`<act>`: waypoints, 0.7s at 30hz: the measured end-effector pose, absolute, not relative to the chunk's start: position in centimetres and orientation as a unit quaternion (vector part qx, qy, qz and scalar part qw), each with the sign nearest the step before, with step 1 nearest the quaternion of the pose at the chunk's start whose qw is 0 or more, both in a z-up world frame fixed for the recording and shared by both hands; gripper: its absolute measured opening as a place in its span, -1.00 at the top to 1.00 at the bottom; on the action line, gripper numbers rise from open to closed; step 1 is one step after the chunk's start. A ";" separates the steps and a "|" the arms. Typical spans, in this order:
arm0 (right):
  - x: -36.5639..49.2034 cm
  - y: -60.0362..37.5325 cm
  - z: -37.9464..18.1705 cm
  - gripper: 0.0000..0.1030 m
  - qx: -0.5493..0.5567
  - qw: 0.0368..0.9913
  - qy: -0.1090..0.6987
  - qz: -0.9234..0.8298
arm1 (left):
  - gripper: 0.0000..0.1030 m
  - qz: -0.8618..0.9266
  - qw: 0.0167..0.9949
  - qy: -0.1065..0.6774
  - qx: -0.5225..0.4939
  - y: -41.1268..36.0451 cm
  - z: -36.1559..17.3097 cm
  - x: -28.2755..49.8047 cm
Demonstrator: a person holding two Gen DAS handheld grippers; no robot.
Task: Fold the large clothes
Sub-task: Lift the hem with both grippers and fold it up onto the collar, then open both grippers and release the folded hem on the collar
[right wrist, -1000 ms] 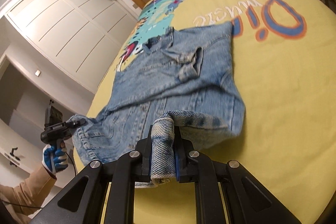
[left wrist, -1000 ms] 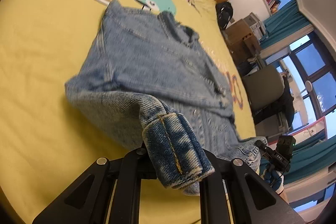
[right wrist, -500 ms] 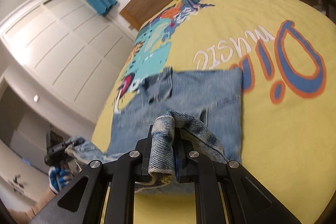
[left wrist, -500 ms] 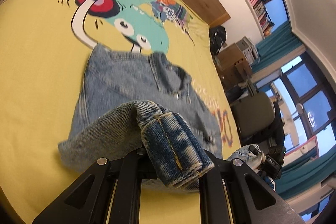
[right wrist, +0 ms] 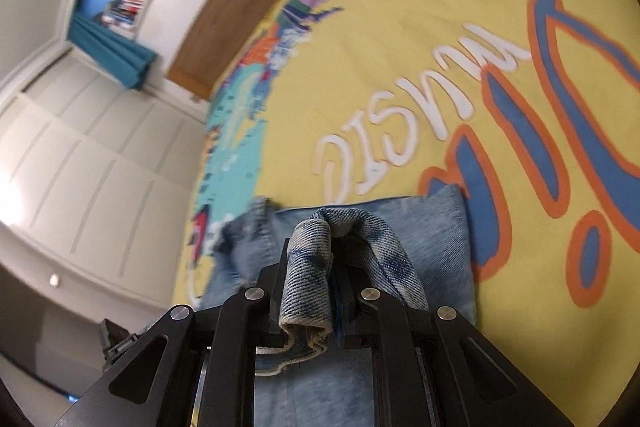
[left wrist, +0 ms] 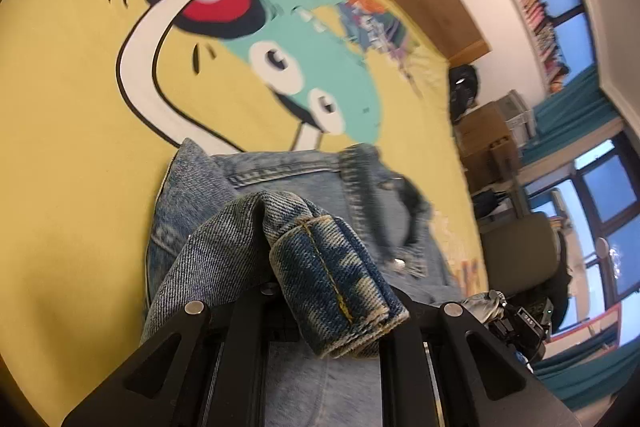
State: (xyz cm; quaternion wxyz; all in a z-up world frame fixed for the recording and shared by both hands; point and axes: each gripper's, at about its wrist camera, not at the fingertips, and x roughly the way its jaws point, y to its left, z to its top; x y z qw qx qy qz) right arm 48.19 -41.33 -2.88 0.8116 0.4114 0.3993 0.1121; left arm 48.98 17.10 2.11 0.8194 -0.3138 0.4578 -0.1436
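While both tools grip the hem, the fold runs toward the collar.
Left tool (left wrist: 332,291) and right tool (right wrist: 320,279) clamp the denim jacket (left wrist: 288,179); next, lay the hem down level.

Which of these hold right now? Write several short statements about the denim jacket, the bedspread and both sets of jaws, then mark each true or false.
1. The left gripper has its jaws clamped on a denim hem. True.
2. The right gripper is empty. False: its jaws pinch a fold of the denim jacket.
3. The jacket lies on a yellow bedspread. True.
4. The bedspread is plain. False: it carries a cartoon creature and lettering.
5. The collar is covered by the fold. False: it shows beyond the lifted hem.
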 end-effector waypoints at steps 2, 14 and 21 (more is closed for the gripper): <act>49.1 -41.4 -4.1 0.63 0.420 0.805 0.406 0.105 | 0.75 -0.132 0.815 0.469 -0.314 17.2 1.0 49.7; 49.1 -42.8 -4.3 -0.49 0.452 0.797 0.393 0.082 | -0.02 -0.106 0.808 0.464 -0.349 18.5 0.7 49.7; 47.8 -40.9 -1.1 -0.51 0.356 0.839 0.406 0.076 | -0.07 -0.073 0.842 0.450 -0.289 18.5 4.6 47.9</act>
